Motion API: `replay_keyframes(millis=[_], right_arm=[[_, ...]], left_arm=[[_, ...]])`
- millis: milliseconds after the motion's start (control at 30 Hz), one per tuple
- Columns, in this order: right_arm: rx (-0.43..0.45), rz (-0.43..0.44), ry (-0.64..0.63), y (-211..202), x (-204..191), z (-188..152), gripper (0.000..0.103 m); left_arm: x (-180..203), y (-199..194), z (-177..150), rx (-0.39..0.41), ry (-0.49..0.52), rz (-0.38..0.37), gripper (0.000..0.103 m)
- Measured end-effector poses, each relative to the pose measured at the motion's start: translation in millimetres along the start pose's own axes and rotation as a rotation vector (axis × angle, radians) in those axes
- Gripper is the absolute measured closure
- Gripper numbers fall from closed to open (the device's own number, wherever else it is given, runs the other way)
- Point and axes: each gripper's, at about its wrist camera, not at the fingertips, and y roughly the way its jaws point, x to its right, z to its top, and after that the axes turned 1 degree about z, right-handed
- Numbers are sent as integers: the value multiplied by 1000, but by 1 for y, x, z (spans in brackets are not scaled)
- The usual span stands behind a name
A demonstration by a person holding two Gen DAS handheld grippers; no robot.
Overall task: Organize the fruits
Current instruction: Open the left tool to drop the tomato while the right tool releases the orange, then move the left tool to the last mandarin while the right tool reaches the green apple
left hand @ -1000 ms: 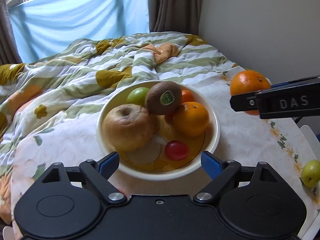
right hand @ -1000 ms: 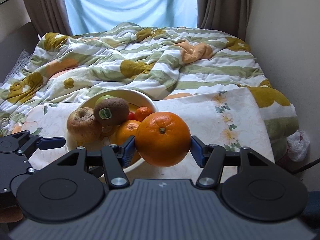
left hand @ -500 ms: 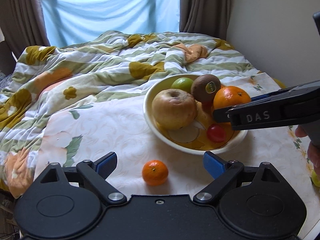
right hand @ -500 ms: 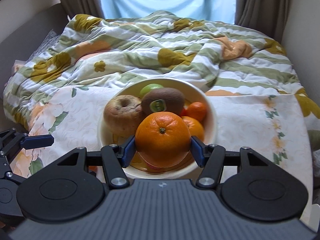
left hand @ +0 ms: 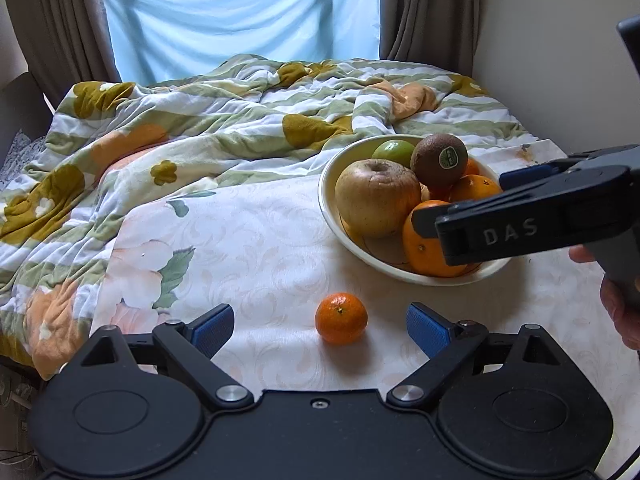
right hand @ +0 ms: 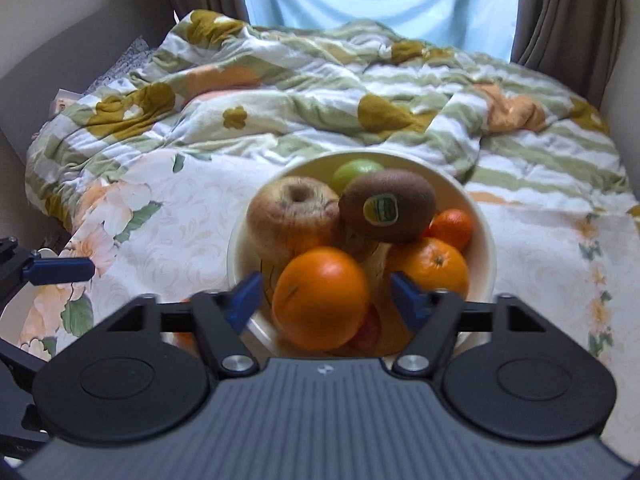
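Observation:
A cream bowl [left hand: 332, 216] [right hand: 486, 240] on the floral tablecloth holds a brown apple [left hand: 376, 198] [right hand: 292, 216], a kiwi [left hand: 438, 160] [right hand: 388, 206], a green fruit [left hand: 394, 152], oranges and a small red fruit. My right gripper [right hand: 326, 296] is open over the bowl's near side; the big orange [right hand: 320, 298] [left hand: 424, 246] sits in the bowl between its parted fingers. My left gripper [left hand: 320, 326] is open and empty, with a small mandarin [left hand: 341, 318] lying on the cloth between its fingertips.
A rumpled striped floral quilt [left hand: 200, 128] covers the bed behind the table. A wall [left hand: 560, 60] stands at the right, curtains and window at the back. The left gripper's fingertip [right hand: 56, 270] shows at the right wrist view's left edge.
My right gripper lowered the big orange into the bowl and opened, letting it go. My left gripper drew back and left, bringing the small mandarin between its fingers.

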Motion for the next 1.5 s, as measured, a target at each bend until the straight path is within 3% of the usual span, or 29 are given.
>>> replay_keyframes(millis=[367, 867, 1267, 1500], right_arm=[[32, -5, 3, -22, 1, -2, 0], [100, -19, 6, -103, 8, -18, 0], [136, -94, 78, -175, 38, -64, 0], [111, -216, 190, -197, 56, -105, 0]], left_arm=[[8, -24, -5, 32, -29, 12, 8], [36, -87, -14, 140, -37, 53, 8], [54, -113, -25, 181, 35, 79, 7], [51, -99, -28, 145, 135, 32, 7]])
